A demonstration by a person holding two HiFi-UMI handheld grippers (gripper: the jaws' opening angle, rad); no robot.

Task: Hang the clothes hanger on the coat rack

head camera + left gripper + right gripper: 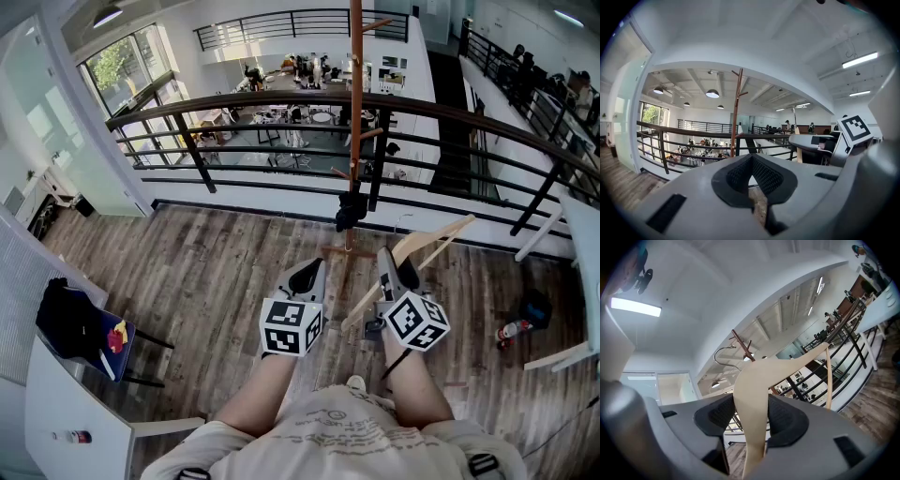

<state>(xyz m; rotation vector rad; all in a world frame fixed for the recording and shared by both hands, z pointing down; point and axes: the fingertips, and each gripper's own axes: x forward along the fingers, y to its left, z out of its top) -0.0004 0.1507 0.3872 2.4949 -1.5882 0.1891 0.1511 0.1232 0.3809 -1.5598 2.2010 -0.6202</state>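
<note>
The coat rack (355, 112) is a brown wooden pole with short pegs, standing just before the balcony railing; something black (352, 208) hangs low on it. My right gripper (397, 269) is shut on a pale wooden clothes hanger (427, 242), which slants up to the right, beside the pole. In the right gripper view the hanger (752, 394) fills the gap between the pads, its metal hook (723, 355) close to a rack peg (740, 343). My left gripper (304, 278) is shut and empty, left of the pole's base. The left gripper view shows the rack (735, 112) straight ahead.
A dark metal railing (281, 101) curves across behind the rack, with a lower floor beyond it. A chair with a dark bag (70, 323) and a white table (56, 412) stand at the left. A bottle (511, 330) lies on the wooden floor at right.
</note>
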